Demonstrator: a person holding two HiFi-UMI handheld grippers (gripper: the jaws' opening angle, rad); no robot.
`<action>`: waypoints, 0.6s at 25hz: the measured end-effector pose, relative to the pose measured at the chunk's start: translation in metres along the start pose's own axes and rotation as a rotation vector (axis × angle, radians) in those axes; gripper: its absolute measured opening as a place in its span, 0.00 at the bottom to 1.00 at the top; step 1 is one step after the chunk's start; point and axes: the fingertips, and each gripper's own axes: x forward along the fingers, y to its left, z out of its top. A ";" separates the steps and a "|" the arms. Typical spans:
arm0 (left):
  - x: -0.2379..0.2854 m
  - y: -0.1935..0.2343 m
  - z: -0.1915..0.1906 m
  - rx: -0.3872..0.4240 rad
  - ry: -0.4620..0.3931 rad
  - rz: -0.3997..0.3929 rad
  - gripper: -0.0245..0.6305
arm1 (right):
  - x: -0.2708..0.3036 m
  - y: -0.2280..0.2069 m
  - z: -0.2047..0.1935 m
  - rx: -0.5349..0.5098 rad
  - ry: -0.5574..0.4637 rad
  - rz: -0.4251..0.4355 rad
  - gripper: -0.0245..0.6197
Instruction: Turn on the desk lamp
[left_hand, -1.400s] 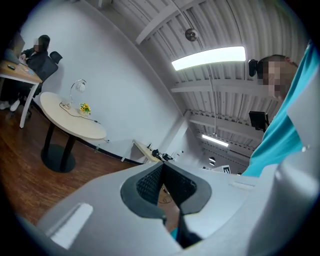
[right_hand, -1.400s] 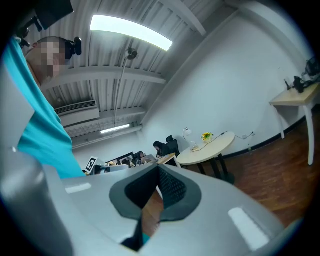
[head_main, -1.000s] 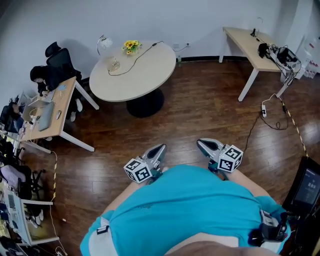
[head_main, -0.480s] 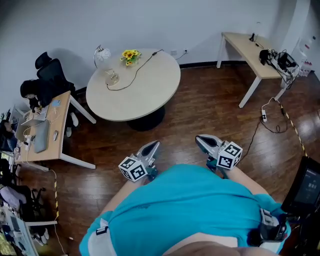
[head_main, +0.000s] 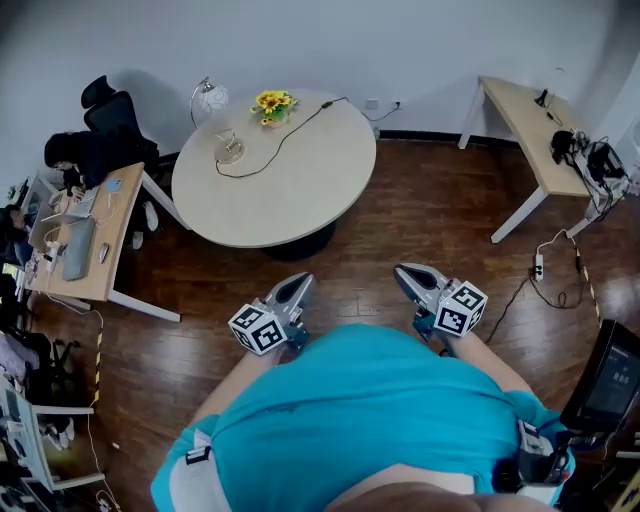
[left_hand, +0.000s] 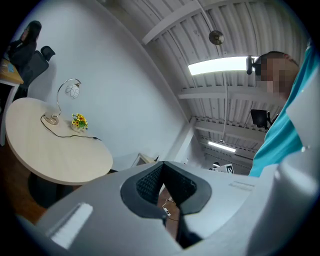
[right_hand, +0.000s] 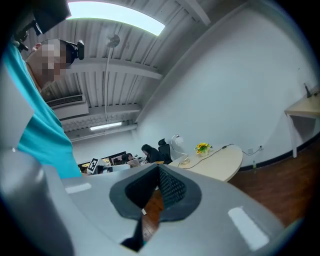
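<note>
The desk lamp (head_main: 212, 103), a thin curved arm with a round white head, stands at the far left rim of the round beige table (head_main: 290, 185). Its cord (head_main: 290, 128) runs across the top past a small pot of yellow flowers (head_main: 272, 102). My left gripper (head_main: 297, 286) and right gripper (head_main: 405, 275) are held close to my body over the wood floor, well short of the table, both shut and empty. The left gripper view shows the lamp (left_hand: 66, 97) far off past the left gripper (left_hand: 161, 165). The right gripper view shows the lamp (right_hand: 177, 144) small beyond the right gripper (right_hand: 159, 168).
A work desk (head_main: 85, 235) with a laptop and seated people stands at the left, with black chairs (head_main: 108, 105) behind it. Another long desk (head_main: 535, 125) with cables is at the right. A power strip and cord (head_main: 540, 266) lie on the floor, and a dark screen (head_main: 610, 375) stands at lower right.
The round table and lamp have come a little closer and shifted right in the head view as I walk. Both grippers stay shut in front of my body.
</note>
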 end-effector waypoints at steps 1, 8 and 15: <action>0.018 0.001 0.000 -0.001 -0.011 0.019 0.07 | -0.004 -0.017 0.006 0.003 0.006 0.013 0.04; 0.143 -0.011 -0.008 -0.016 -0.045 0.089 0.07 | -0.036 -0.112 0.063 -0.038 0.083 0.132 0.04; 0.225 0.013 -0.002 -0.003 -0.015 0.096 0.07 | -0.031 -0.195 0.111 -0.071 0.085 0.131 0.04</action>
